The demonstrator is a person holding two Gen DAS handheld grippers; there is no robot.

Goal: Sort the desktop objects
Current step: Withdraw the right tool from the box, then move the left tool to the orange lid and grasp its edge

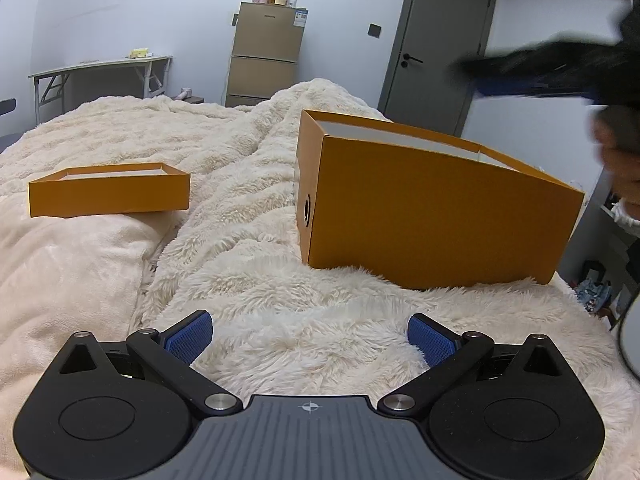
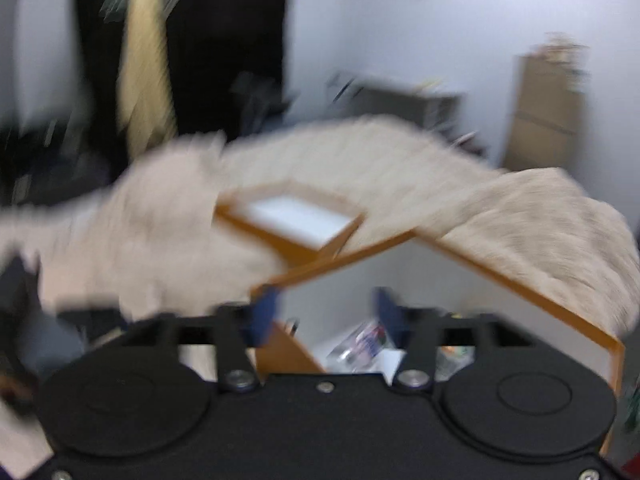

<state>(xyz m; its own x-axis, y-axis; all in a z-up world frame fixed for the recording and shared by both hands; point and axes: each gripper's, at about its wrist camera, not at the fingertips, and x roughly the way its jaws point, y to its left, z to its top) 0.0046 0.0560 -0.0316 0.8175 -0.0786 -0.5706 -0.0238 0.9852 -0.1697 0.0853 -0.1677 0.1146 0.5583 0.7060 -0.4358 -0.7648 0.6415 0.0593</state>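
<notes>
A tall open orange box stands on the fluffy cream blanket; its shallow orange lid lies upturned to the left. My left gripper hovers low over the blanket in front of the box, open, with nothing between its blue pads. The right gripper is a dark blur above the box's right end. The right wrist view is smeared. There my right gripper hangs over the box, its pads apart and empty. A clear packet lies inside the box. The lid is beyond.
A smooth pinkish pillow lies at the left under the lid. Behind the bed stand a beige cabinet, a folding table and a grey door. The bed drops off at the right, where a hand shows.
</notes>
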